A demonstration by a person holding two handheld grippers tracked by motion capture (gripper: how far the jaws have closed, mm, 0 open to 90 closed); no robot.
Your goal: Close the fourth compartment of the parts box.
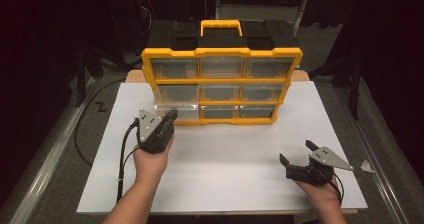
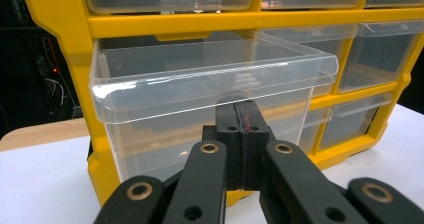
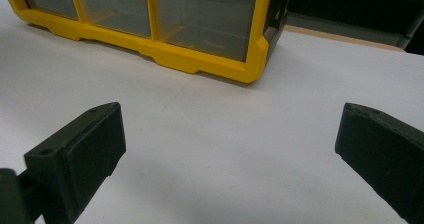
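Pinching the front lip of a clear drawer (image 2: pixel 200 89), my left gripper (image 2: pixel 242 116) has its jaws closed tight together; the left gripper view shows that drawer pulled partly out of the yellow organiser (image 1: pixel 222 84), bottom left. From the high view, my right gripper (image 1: pixel 298 153) rests on the white surface (image 1: pixel 225 159), jaws spread wide around nothing, well apart from the organiser.

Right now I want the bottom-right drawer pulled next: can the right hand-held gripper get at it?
Probably yes: the right hand-held gripper is open over bare white table, nothing between it and the clear plastic bottom-right drawer.
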